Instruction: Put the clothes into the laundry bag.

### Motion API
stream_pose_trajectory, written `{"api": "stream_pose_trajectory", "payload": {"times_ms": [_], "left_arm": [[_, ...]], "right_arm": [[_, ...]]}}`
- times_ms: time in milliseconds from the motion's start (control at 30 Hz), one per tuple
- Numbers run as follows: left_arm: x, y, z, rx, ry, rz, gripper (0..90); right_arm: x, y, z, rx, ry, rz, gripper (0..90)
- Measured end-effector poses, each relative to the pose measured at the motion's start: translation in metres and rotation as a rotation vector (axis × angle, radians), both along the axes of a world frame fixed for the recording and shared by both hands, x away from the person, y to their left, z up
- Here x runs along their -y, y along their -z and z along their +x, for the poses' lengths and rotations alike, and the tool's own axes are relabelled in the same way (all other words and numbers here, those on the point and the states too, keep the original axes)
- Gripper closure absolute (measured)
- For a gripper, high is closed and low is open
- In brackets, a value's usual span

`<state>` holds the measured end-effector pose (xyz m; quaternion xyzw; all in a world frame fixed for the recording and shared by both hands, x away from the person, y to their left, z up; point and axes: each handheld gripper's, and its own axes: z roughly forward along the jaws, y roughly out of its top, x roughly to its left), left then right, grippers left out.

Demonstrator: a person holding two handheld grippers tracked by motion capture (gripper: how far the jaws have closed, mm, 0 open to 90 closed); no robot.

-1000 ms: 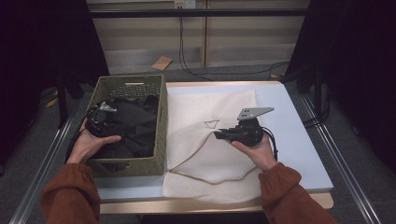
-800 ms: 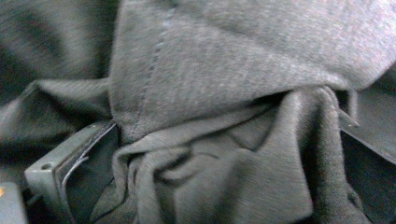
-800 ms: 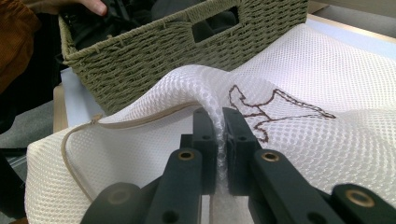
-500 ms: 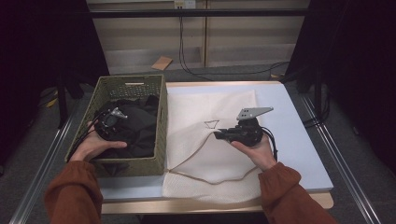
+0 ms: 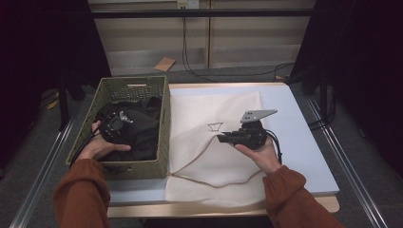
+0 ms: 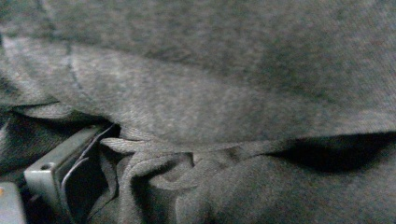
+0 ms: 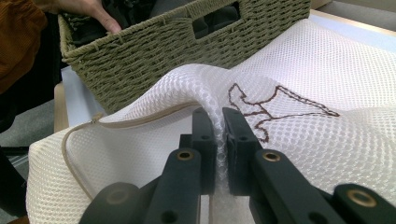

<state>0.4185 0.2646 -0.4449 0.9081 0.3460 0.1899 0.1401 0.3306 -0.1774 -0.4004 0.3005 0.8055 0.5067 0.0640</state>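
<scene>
White mesh is bunching between the pressed-together jaws of the right gripper, which is pinching up a fold of the laundry bag on the table. Beside it, the left gripper is burrowing into dark clothing in the woven basket, its jaws' state impossible to tell. Holding the bag's mouth high should ease loading.

Dark grey cloth against the tool
</scene>
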Motion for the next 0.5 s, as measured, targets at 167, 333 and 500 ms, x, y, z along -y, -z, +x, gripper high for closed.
{"api": "stream_pose_trajectory", "payload": {"times_ms": [167, 333, 500], "left_arm": [[0.0038, 0.0005, -0.0004, -0.03, 0.009, 0.028, 0.2], [0.0071, -0.0025, 0.0037, -0.029, -0.01, 0.118, 11.4], [0.0083, -0.0083, 0.0067, -0.046, -0.039, 0.14, 24.1]], "right_arm": [[0.0001, 0.0006, 0.0007, -0.004, 0.003, 0.001, 84.1], [0.0, 0.0, -0.0004, -0.002, 0.003, 0.001, 83.8], [0.0003, 0.0005, 0.0, -0.004, 0.002, 0.002, 83.8]]}}
